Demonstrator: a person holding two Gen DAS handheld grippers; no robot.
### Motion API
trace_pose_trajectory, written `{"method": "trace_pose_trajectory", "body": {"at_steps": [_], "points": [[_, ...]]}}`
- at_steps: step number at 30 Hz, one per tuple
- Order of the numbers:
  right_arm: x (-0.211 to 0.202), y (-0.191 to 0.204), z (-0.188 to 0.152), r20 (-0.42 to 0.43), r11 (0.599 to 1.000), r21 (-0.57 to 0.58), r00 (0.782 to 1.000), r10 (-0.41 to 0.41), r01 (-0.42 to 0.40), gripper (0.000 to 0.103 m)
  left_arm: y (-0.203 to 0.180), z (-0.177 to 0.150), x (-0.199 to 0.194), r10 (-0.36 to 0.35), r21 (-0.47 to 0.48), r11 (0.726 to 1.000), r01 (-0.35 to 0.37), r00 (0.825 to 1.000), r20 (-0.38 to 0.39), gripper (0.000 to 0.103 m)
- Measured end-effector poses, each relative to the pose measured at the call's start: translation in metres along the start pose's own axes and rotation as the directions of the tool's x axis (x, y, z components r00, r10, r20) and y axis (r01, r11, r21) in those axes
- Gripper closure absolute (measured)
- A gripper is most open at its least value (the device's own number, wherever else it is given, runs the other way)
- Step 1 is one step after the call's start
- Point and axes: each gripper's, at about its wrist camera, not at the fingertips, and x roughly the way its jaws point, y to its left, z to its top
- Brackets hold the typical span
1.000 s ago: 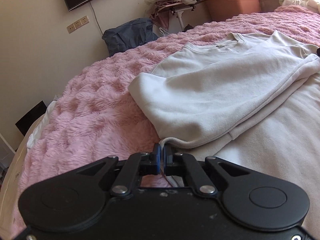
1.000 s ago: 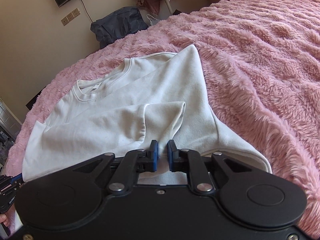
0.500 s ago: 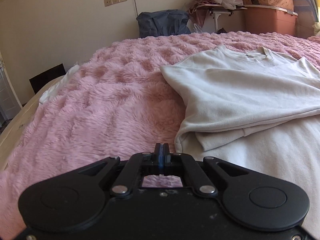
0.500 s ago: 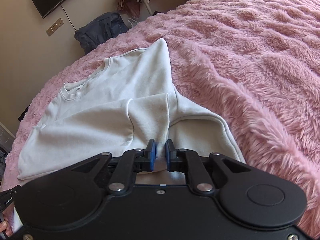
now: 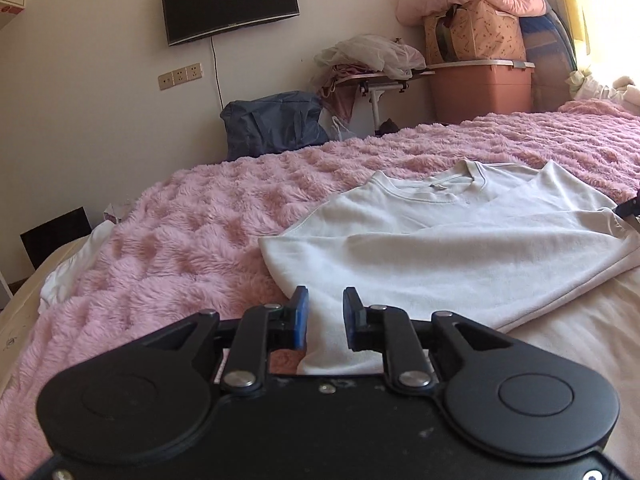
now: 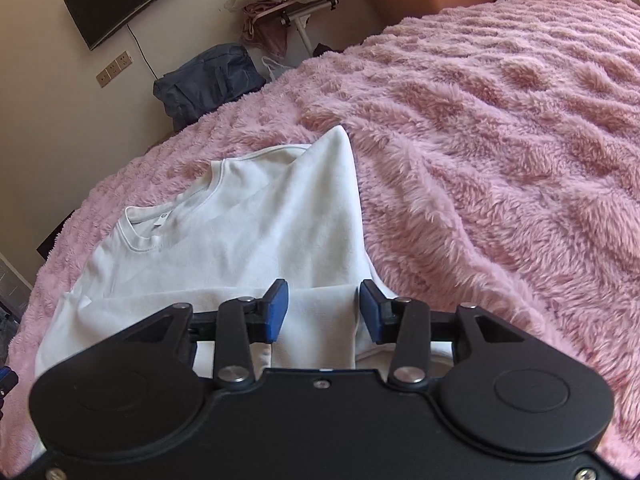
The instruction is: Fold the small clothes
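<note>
A white sweatshirt (image 5: 440,248) lies on the pink fluffy blanket (image 5: 180,240), both sleeves folded across its body, collar away from me. My left gripper (image 5: 325,316) is open and empty, just over the near left edge of the folded sleeve. In the right wrist view the sweatshirt (image 6: 260,240) lies with its collar at the left. My right gripper (image 6: 323,312) is open and empty above the sleeve cuff that lies over the body. The right gripper's tip (image 5: 630,208) shows at the right edge of the left wrist view.
Beyond the bed stand a dark blue bag (image 5: 276,124), a small table piled with clothes (image 5: 372,64) and a brown storage bin (image 5: 480,88) with bedding on top. A black screen (image 5: 230,0) hangs on the wall. White bedding (image 5: 68,280) shows at the bed's left edge.
Both grippers were shut on the sleeves and have opened, letting them go. The sleeves now lie flat across the body. The left gripper has lifted and tilted up.
</note>
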Motion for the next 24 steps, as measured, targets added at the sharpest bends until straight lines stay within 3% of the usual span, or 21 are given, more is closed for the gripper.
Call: {"method": "trace_pose_trajectory", "body": {"at_steps": [1,4,7,10,12,15,18,23,24], "points": [[0.003,-0.001,-0.001,-0.01,1.0,0.011,1.0,0.0,0.001,0.099,0.0,0.0,0.005,-0.004,-0.014,1.0,0.004,1.0,-0.017,0.085],[-0.008,-0.004,-0.004,0.032,0.998,0.057,0.999,0.001,-0.003,0.1,0.004,-0.009,0.019,-0.004,-0.072,0.997,-0.004,0.995,-0.102,0.085],[-0.023,-0.005,-0.002,0.09,0.999,0.027,0.996,-0.024,0.022,0.1,0.008,-0.026,0.029,-0.017,-0.142,0.99,-0.008,0.984,-0.176,0.084],[-0.003,-0.011,-0.004,-0.027,0.999,-0.018,0.998,-0.049,0.048,0.1,0.005,-0.031,0.027,-0.008,-0.15,0.988,-0.019,0.984,-0.177,0.084],[0.001,-0.015,-0.008,-0.034,0.998,-0.014,0.998,-0.056,0.056,0.1,0.005,-0.029,0.021,0.0,-0.16,0.987,-0.027,0.985,-0.17,0.084],[-0.015,-0.009,-0.008,0.028,0.999,-0.013,0.998,-0.052,0.052,0.091,0.005,-0.02,0.007,-0.008,-0.169,0.986,-0.014,0.991,-0.131,0.084],[-0.038,-0.004,-0.009,0.072,1.0,-0.028,0.997,0.008,-0.006,0.086,0.005,-0.012,-0.009,-0.04,-0.189,0.982,0.021,0.995,-0.096,0.084],[-0.057,0.005,-0.023,0.033,0.996,-0.08,0.999,0.037,-0.034,0.058,0.002,-0.011,-0.008,-0.055,-0.213,0.976,0.03,0.993,-0.109,0.082],[-0.057,0.005,-0.027,0.024,0.996,-0.085,0.999,0.029,-0.026,0.057,0.002,-0.013,-0.005,-0.056,-0.222,0.975,0.028,0.991,-0.12,0.082]]}}
